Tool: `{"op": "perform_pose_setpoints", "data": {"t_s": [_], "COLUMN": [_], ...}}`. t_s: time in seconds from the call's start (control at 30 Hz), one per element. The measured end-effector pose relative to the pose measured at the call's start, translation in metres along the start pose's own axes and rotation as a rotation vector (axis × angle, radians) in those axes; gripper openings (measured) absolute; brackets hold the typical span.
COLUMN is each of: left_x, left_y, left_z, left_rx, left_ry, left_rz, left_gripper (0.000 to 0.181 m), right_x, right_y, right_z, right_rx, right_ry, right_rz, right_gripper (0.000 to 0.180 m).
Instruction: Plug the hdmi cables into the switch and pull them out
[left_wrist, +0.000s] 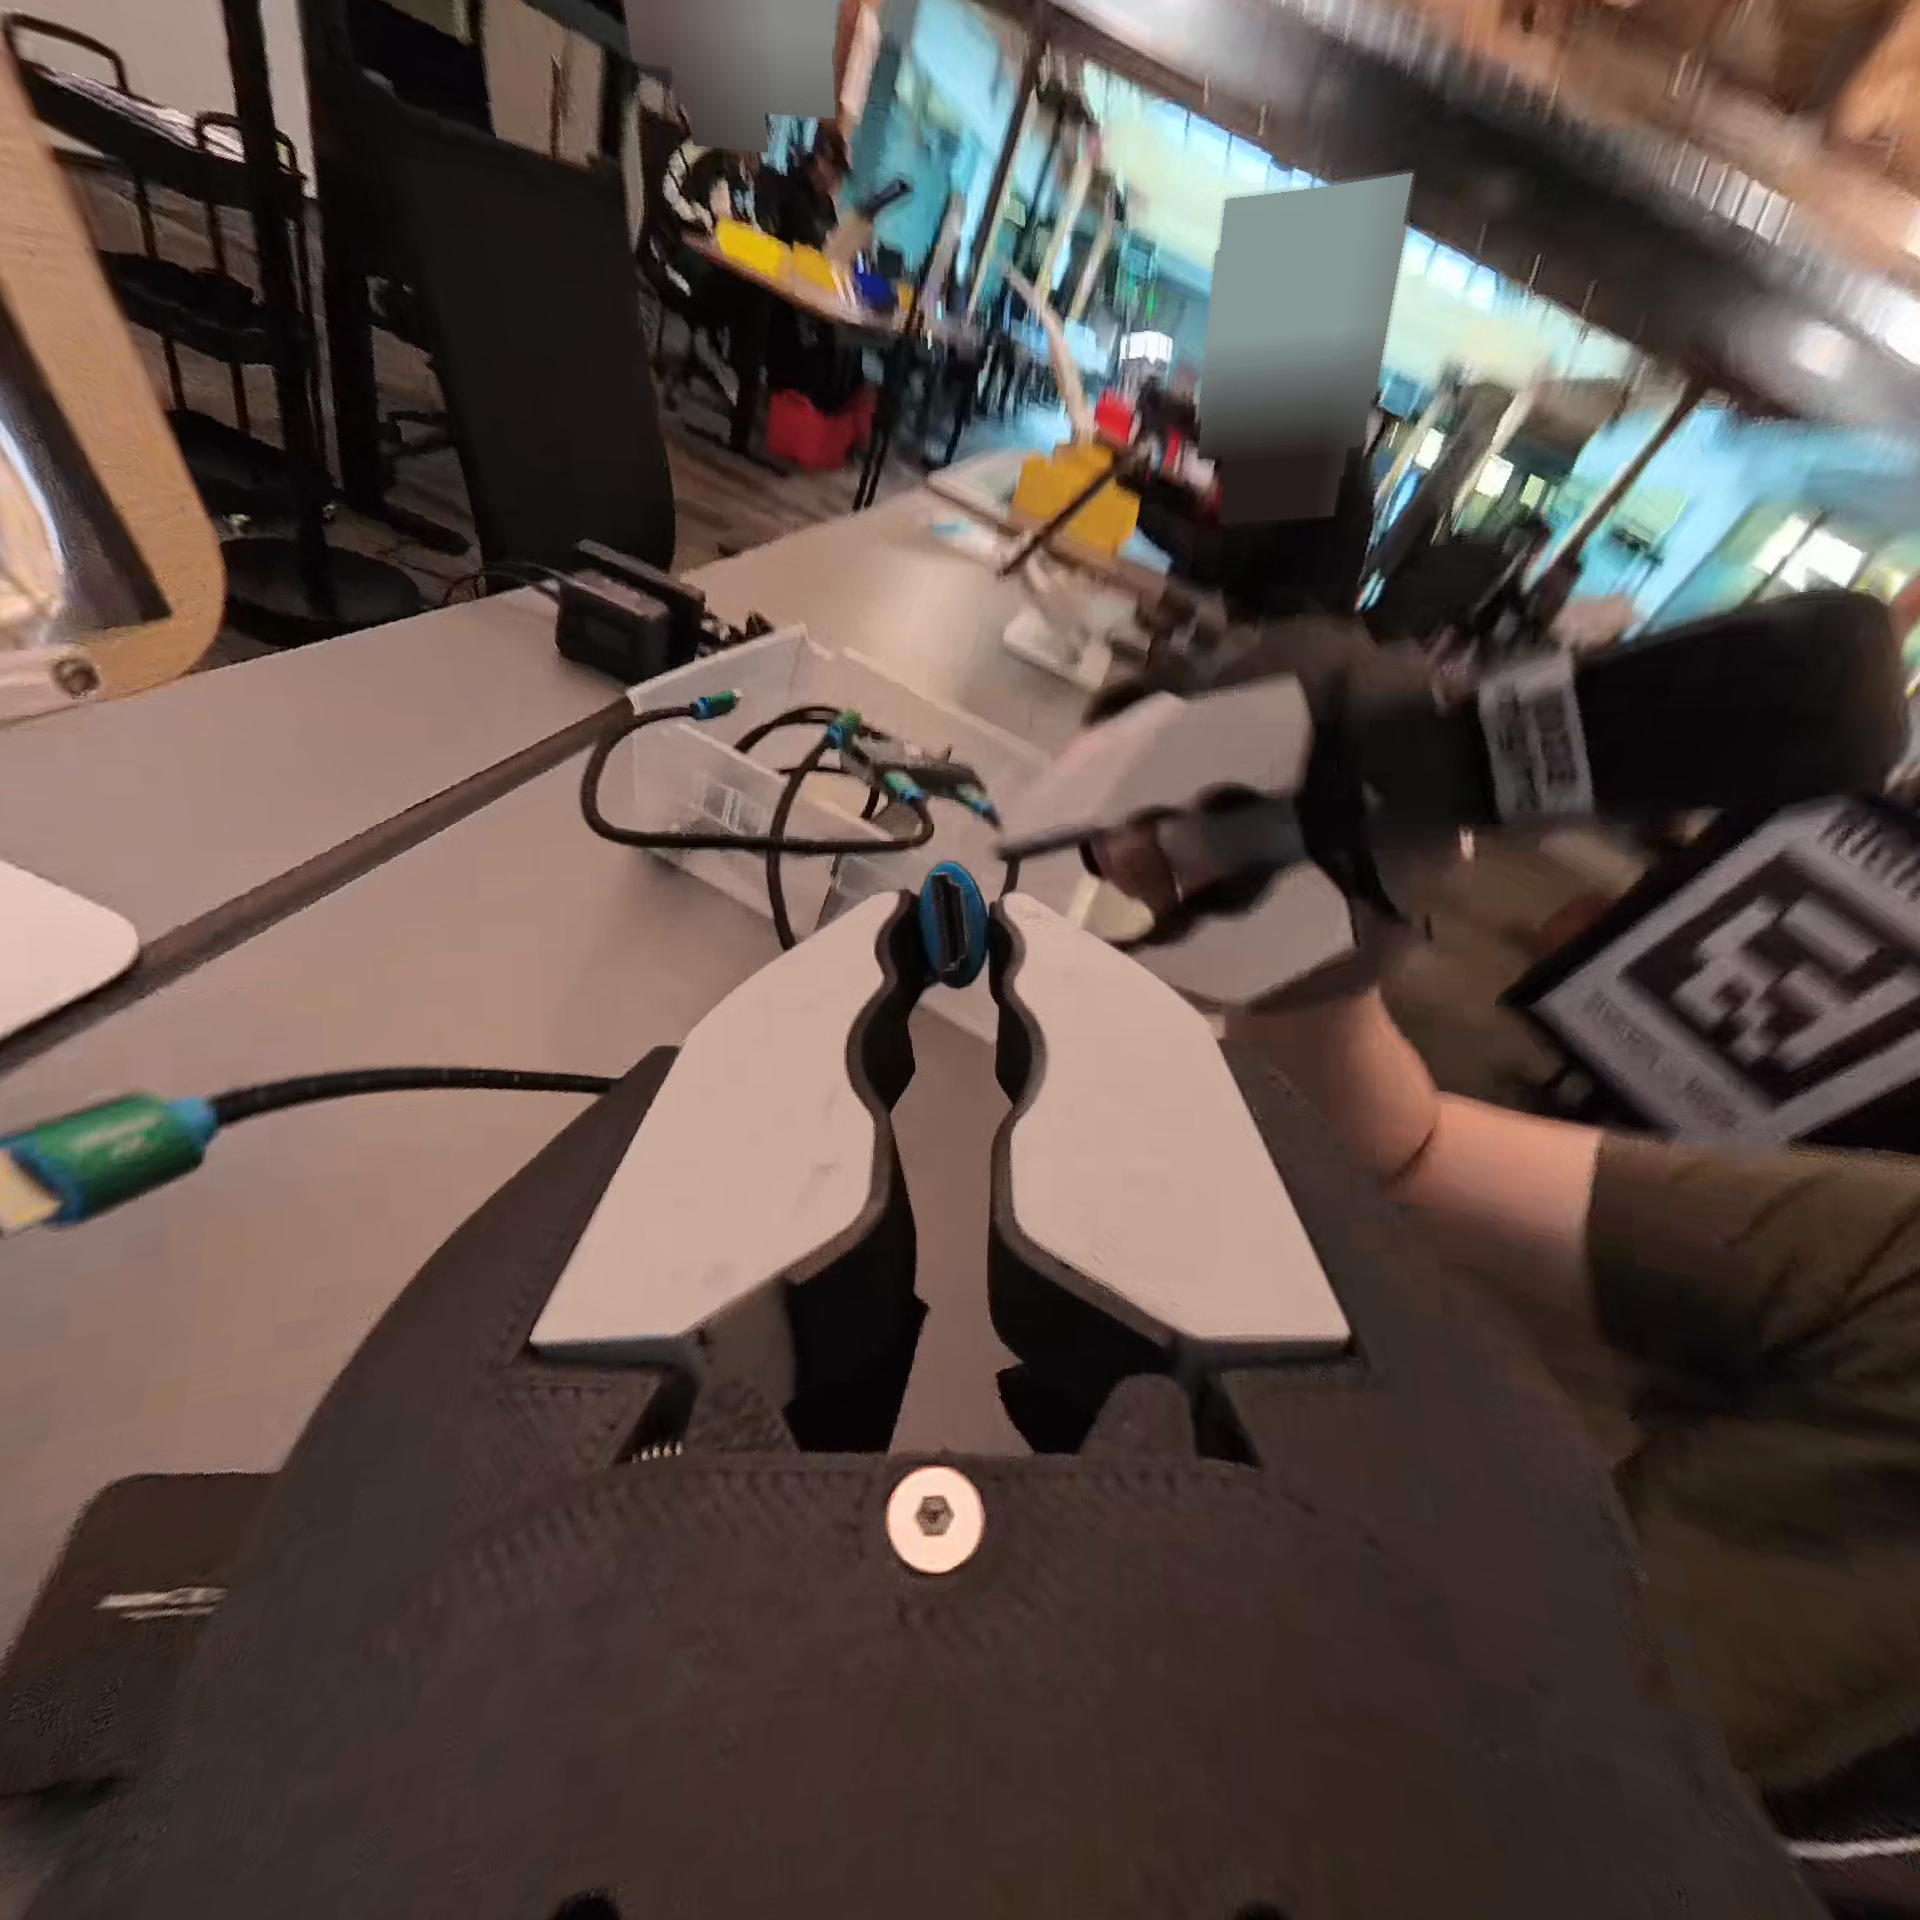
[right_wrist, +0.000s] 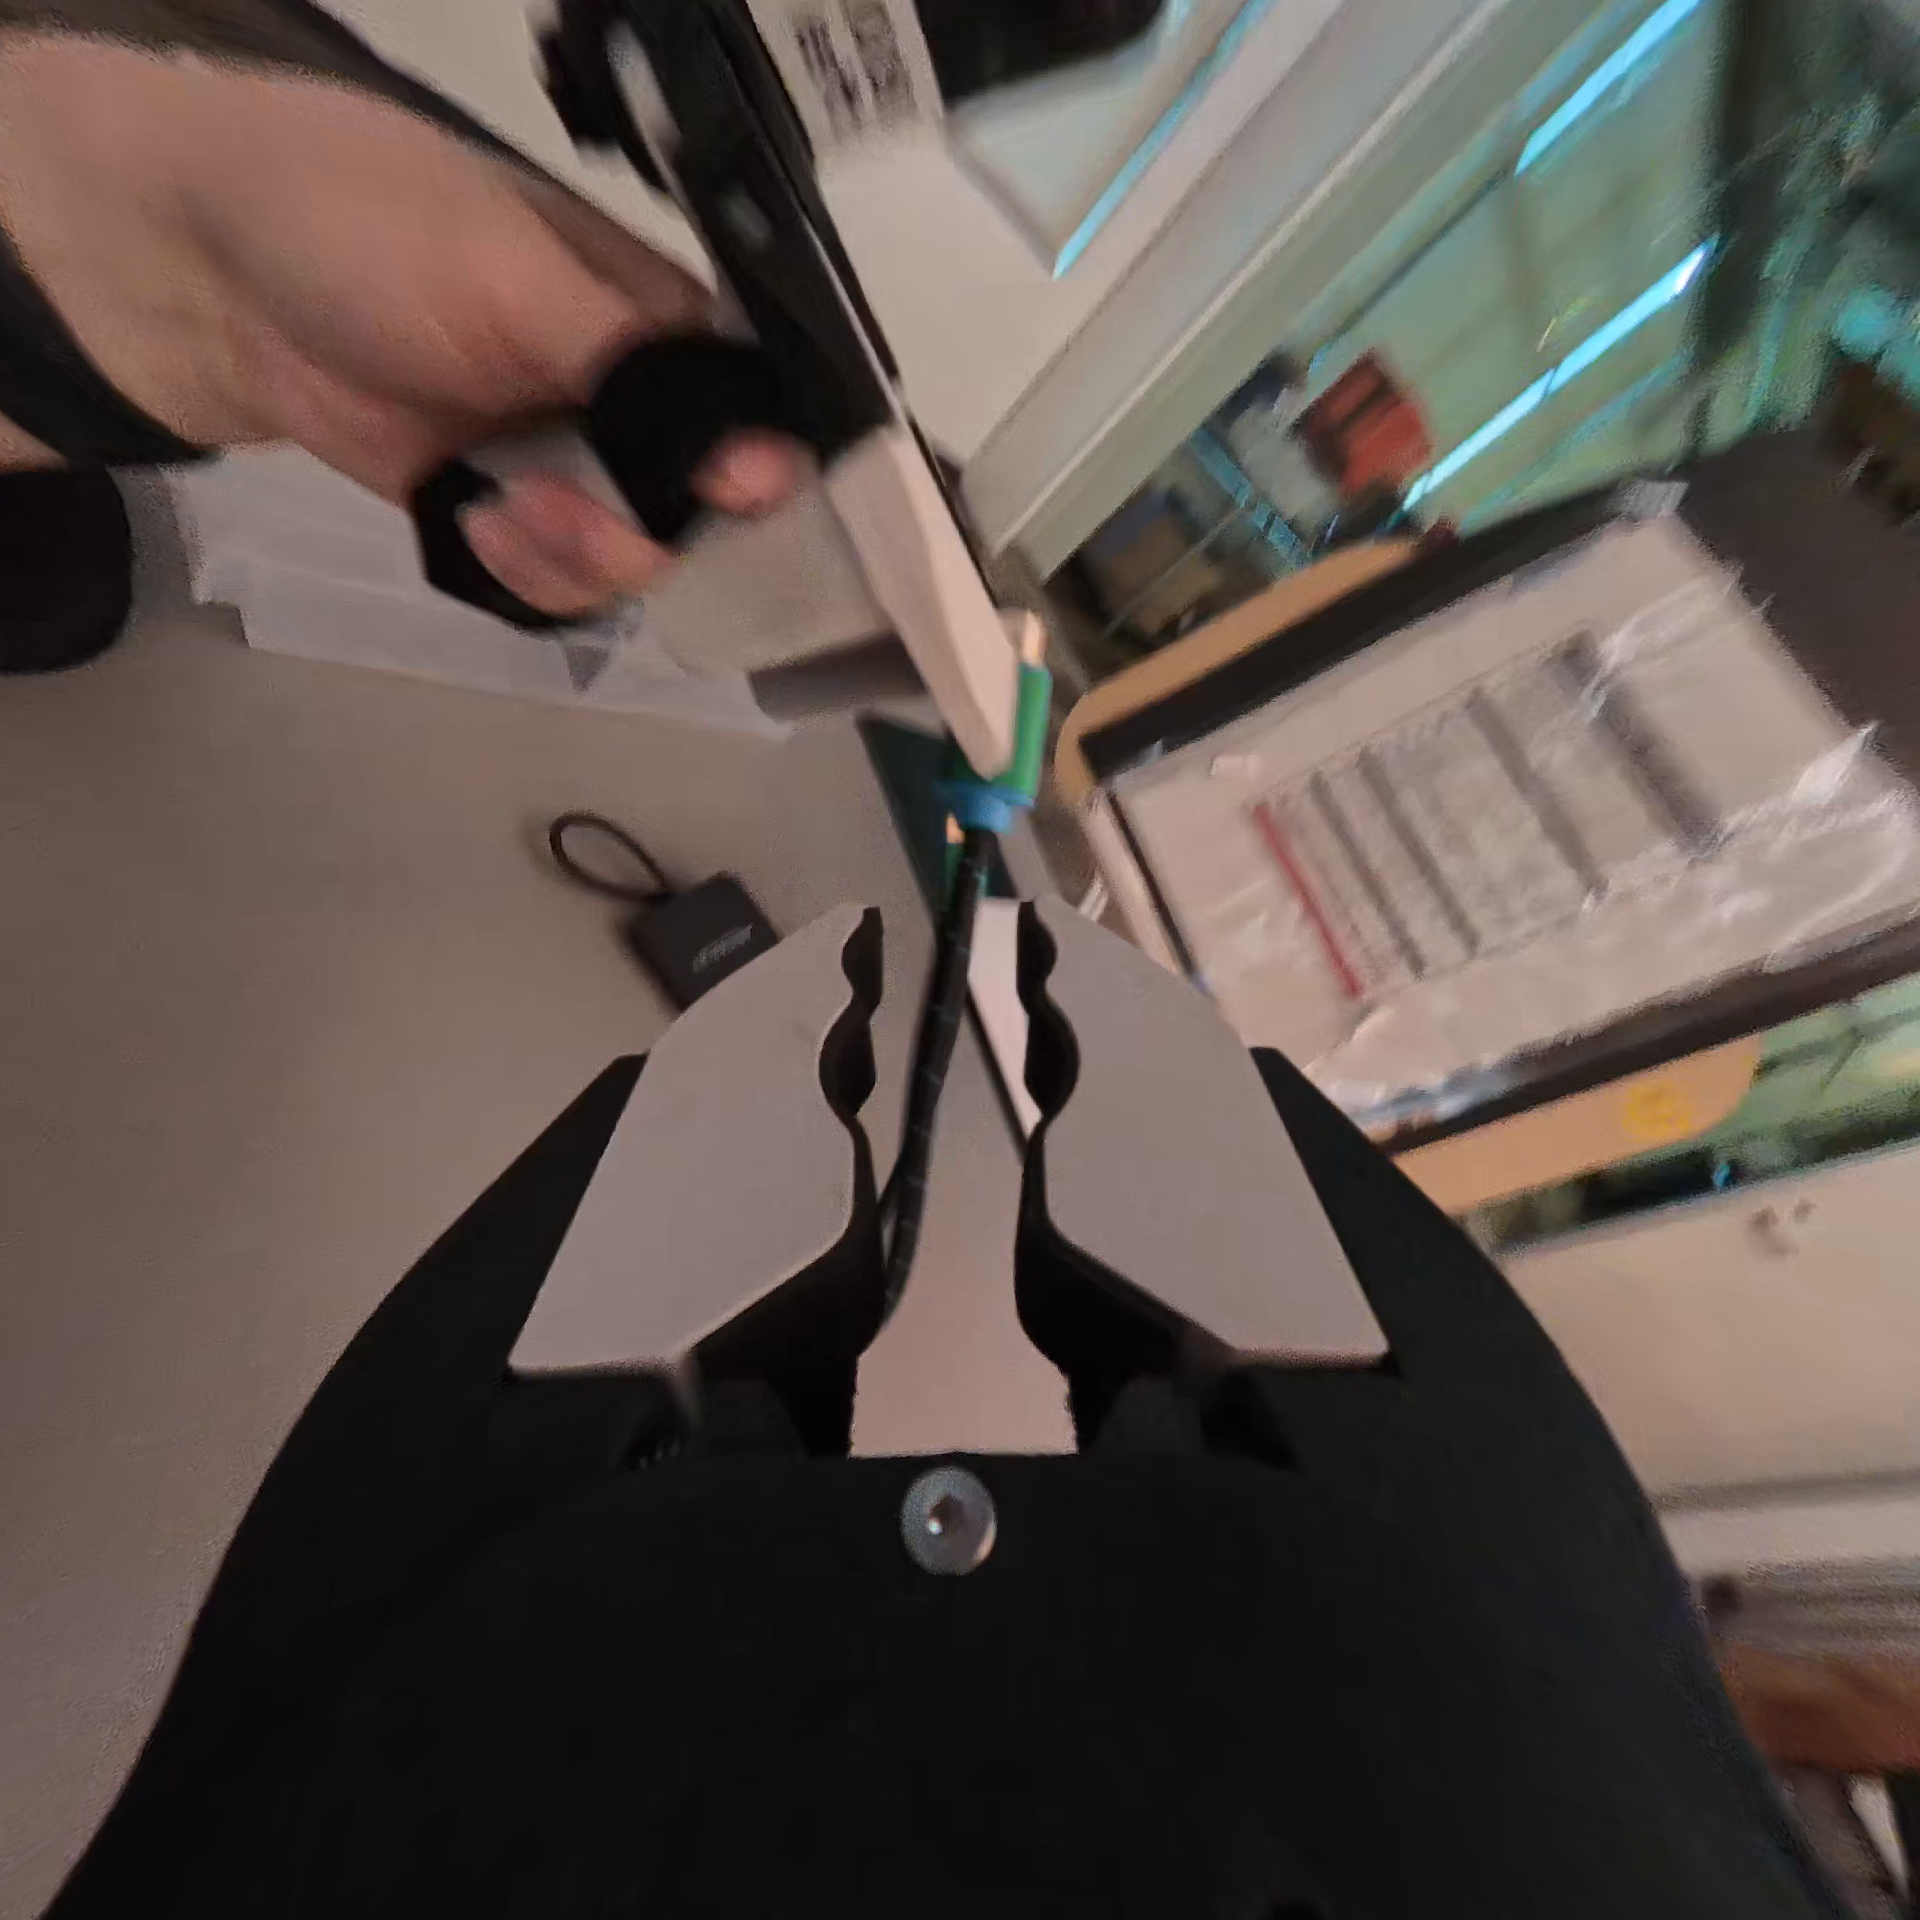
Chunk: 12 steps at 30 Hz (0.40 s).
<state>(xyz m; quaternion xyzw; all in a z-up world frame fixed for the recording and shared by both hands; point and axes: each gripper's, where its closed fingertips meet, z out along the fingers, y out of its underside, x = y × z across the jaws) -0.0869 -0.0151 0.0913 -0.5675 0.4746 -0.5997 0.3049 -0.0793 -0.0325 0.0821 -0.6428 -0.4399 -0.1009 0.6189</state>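
While the green-and-blue HDMI plug (left_wrist: 951, 935) sits up in the air, the left gripper (left_wrist: 943, 920) is clamped tight on its blue collar. Its black braided cable (right_wrist: 940, 1039) trails down btwn the fingers of the right gripper (right_wrist: 951, 925), which is spread wide, gripping nothing. The small black box w/ a looped cord (right_wrist: 707, 948), prob. the switch, lies on the grey table (right_wrist: 312, 935), well apart from the plug, no cable visibly in it. A second green plug (left_wrist: 104, 1153) lies loose on the table; more wait in the clear plastic bin (left_wrist: 727, 675). Looks like every insertion and pull-out's left to do.
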Motion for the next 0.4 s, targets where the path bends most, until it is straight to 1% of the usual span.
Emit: {"op": "perform_pose_setpoints", "data": {"t_s": [0.03, 0.1, 0.13, 0.2, 0.23, 0.3, 0.37, 0.4], "left_x": [-0.006, -0.014, -0.015, -0.012, -0.009, 0.001, 0.012, 0.018], "left_y": [-0.005, -0.013, -0.016, -0.021, -0.023, -0.025, -0.022, -0.02], "left_z": [-0.005, -0.014, -0.018, -0.023, -0.025, -0.024, -0.02, -0.016], "left_rx": [0.039, 0.104, 0.129, 0.16, 0.172, 0.179, 0.161, 0.144], "left_ry": [0.007, 0.031, 0.049, 0.104, 0.132, 0.194, 0.257, 0.284], "left_rz": [-0.053, -0.134, -0.167, -0.216, -0.234, -0.268, -0.291, -0.301], "left_gripper": [0.011, 0.011, 0.011, 0.011, 0.011, 0.011, 0.011, 0.01], "right_x": [-0.01, -0.047, -0.061, -0.081, -0.083, -0.077, -0.067, -0.057], "right_y": [-0.014, -0.036, -0.041, -0.034, -0.025, -0.005, 0.005, 0.004], "right_z": [-0.001, 0.002, 0.01, 0.034, 0.048, 0.072, 0.081, 0.078], "right_rx": [0.063, 0.161, 0.172, 0.125, 0.096, 0.087, 0.159, 0.224], "right_ry": [-0.019, -0.153, -0.19, -0.231, -0.207, -0.099, -0.005, 0.048], "right_rz": [-0.032, -0.047, -0.011, 0.085, 0.131, 0.237, 0.356, 0.417], "right_gripper": [0.023, 0.02, 0.02, 0.021, 0.023, 0.024, 0.025, 0.034]}}
